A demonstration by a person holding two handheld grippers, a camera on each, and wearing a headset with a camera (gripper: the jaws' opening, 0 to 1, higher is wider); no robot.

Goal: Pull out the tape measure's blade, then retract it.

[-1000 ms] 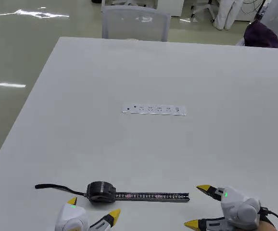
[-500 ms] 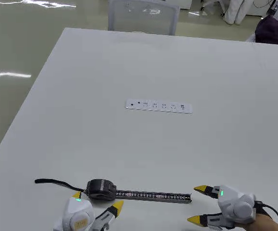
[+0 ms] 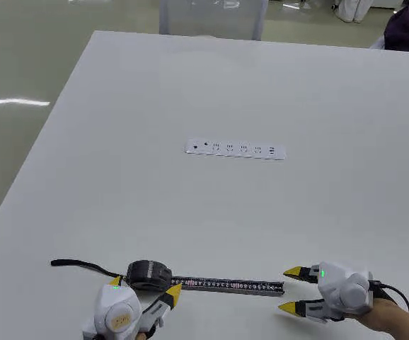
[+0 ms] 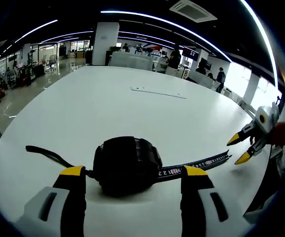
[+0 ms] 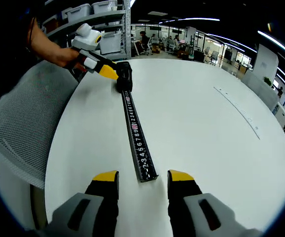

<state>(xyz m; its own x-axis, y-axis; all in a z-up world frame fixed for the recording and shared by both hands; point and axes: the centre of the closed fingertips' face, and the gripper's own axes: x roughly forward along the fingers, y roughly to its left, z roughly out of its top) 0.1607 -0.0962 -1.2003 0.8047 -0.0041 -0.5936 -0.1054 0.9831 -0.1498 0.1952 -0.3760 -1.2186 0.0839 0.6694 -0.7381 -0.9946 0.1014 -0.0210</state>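
Note:
A black tape measure case (image 3: 148,275) (image 4: 126,164) lies near the table's front edge, its strap (image 3: 77,265) trailing left. Its dark blade (image 3: 227,286) (image 5: 136,136) lies flat on the table, pulled out to the right, ending in a hook (image 5: 148,177). My left gripper (image 3: 145,286) (image 4: 133,174) is open, its yellow tips on either side of the case just in front of it. My right gripper (image 3: 290,290) (image 5: 138,176) is open too, with the blade's end just ahead of its tips, untouched.
A white power strip (image 3: 235,149) (image 4: 158,92) lies mid-table. A chair (image 3: 211,14) stands at the far edge. The white table (image 3: 190,92) spreads wide beyond the tape; its front edge is close below the grippers.
Both grippers have edged closer to the tape: the left toward the case, the right toward the blade's end. The head camera has tilted, shifting the scene upward. The tape lies unmoved.

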